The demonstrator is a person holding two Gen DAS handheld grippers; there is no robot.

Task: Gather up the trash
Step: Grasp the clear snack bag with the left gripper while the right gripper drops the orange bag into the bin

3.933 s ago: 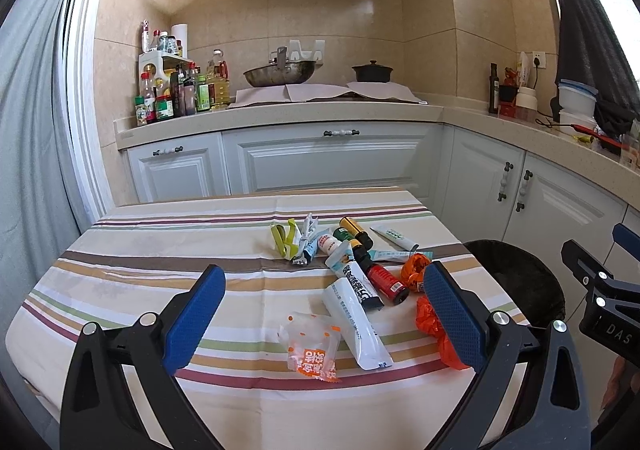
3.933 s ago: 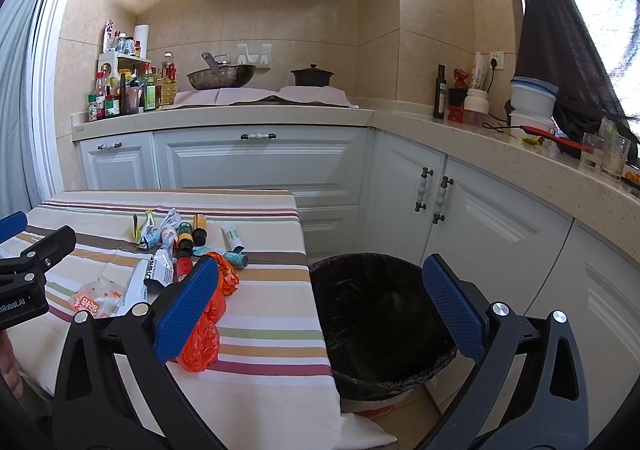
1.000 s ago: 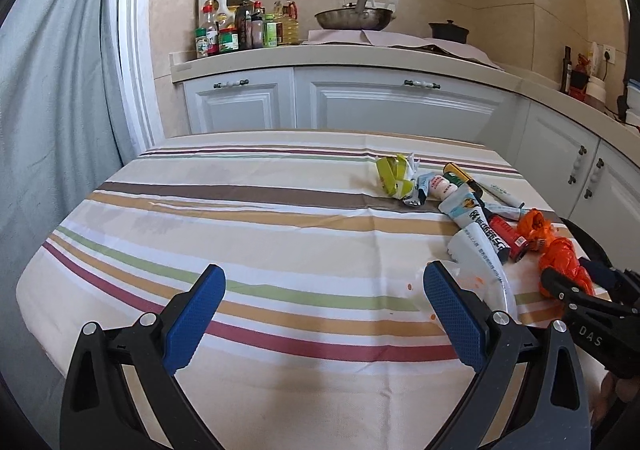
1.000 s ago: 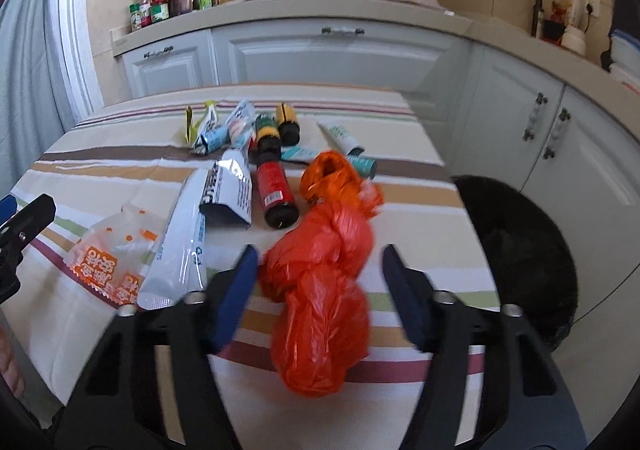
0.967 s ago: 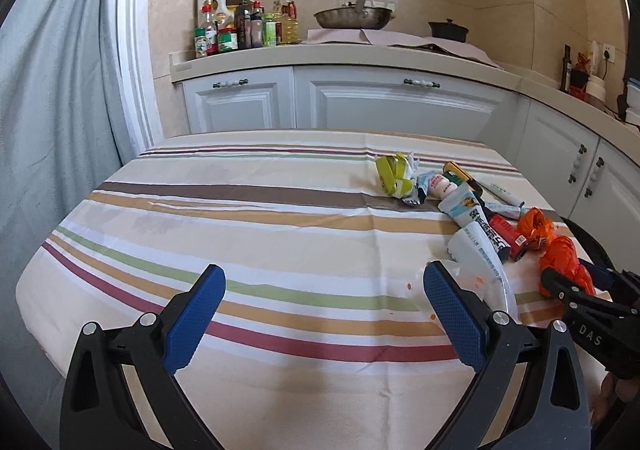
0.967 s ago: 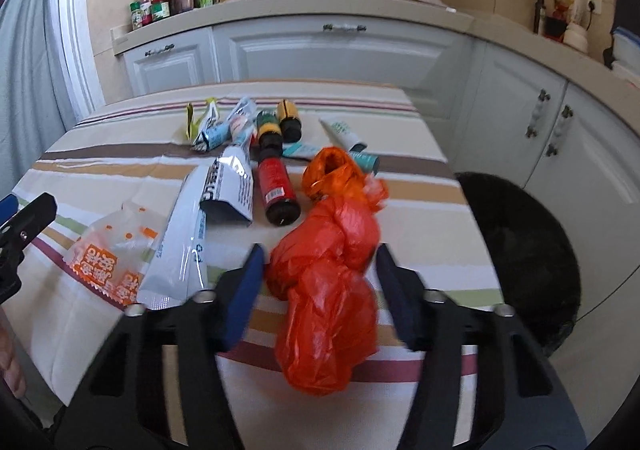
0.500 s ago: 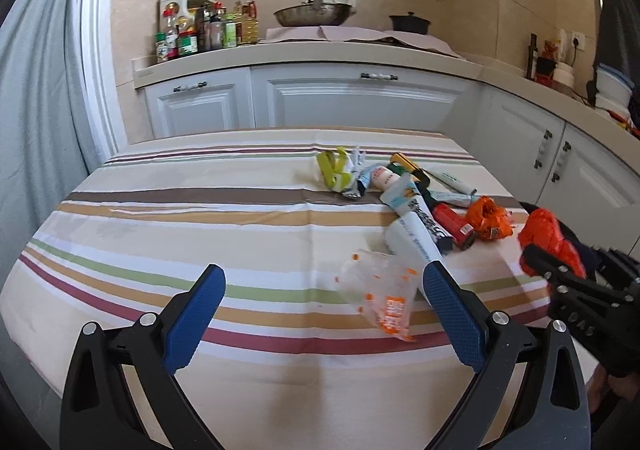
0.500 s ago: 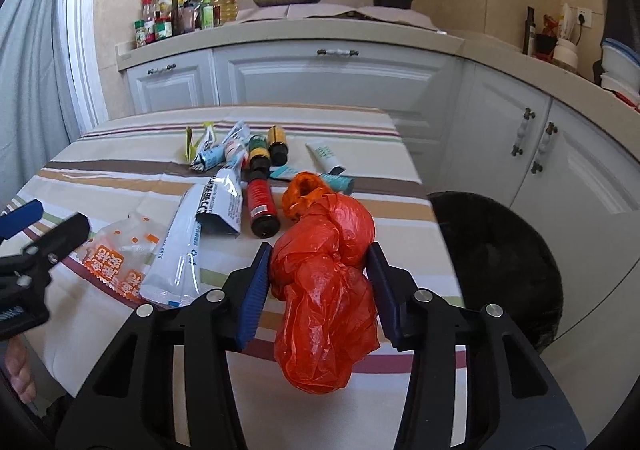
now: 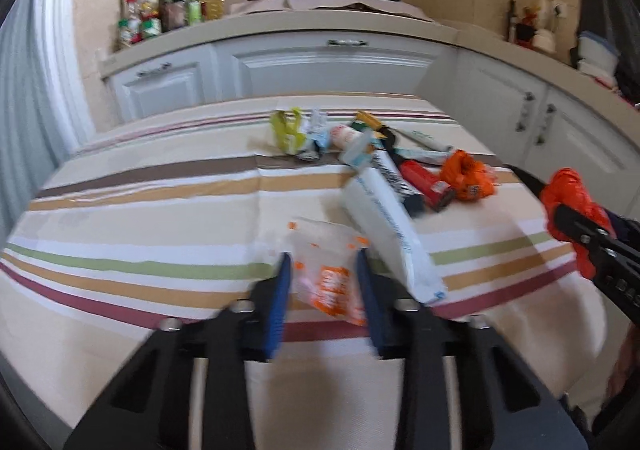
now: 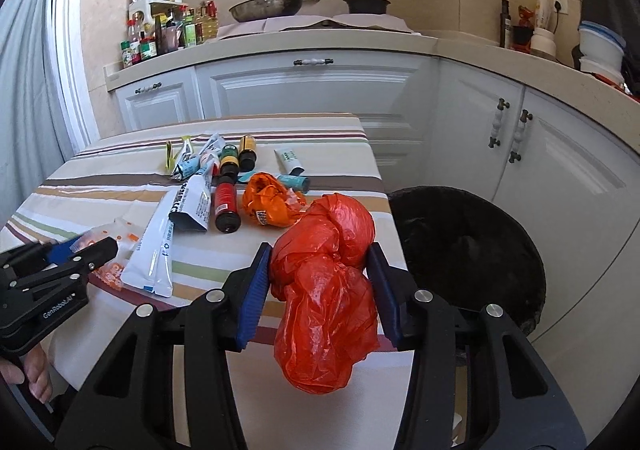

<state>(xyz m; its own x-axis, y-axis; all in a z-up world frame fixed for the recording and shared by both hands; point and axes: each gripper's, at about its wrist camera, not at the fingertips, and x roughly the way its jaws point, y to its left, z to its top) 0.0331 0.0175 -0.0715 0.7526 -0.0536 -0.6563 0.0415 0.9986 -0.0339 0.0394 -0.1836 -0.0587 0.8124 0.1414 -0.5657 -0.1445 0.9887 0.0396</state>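
Two grippers busy over the striped counter
Right gripper clamps the red plastic bag, held clear of the cloth, black bin at its 3 o'clock. Left gripper jaws closing around the clear orange-print wrapper, contact blurred; white pouch at its 1 o'clock

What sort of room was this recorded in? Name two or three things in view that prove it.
Most likely a home kitchen. A wok and a black pot sit on the back counter, a rack of condiment bottles stands at its left end, and white cabinets run beneath.
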